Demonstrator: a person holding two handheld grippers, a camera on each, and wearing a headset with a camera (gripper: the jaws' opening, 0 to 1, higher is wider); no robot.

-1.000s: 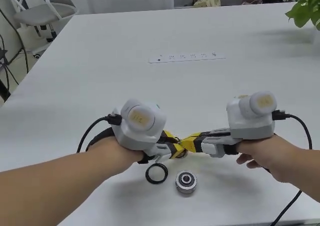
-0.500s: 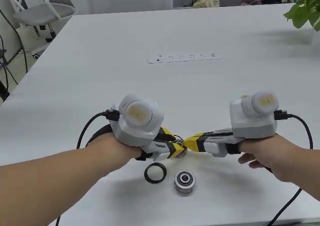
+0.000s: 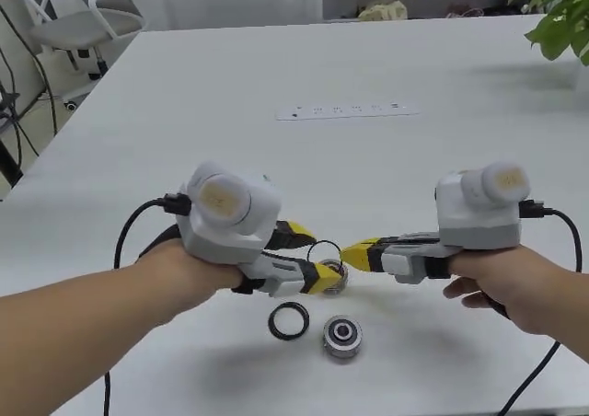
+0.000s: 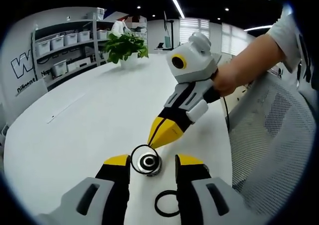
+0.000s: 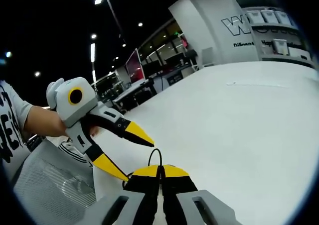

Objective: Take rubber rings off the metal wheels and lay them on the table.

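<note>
While my left gripper spreads its jaws wide around a wheel on the table, touching or not I can't tell, a loose ring and second wheel lie just nearer me. Over to my right gripper: jaws pinched tight on a ring that loops over the first wheel.

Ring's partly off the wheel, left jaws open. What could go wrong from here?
1. The small metal wheel sits unclamped between the left gripper's open jaws; the pull may drag it.
2. The thin black rubber ring, pinched by the right gripper, may slip free and snap away.
</note>
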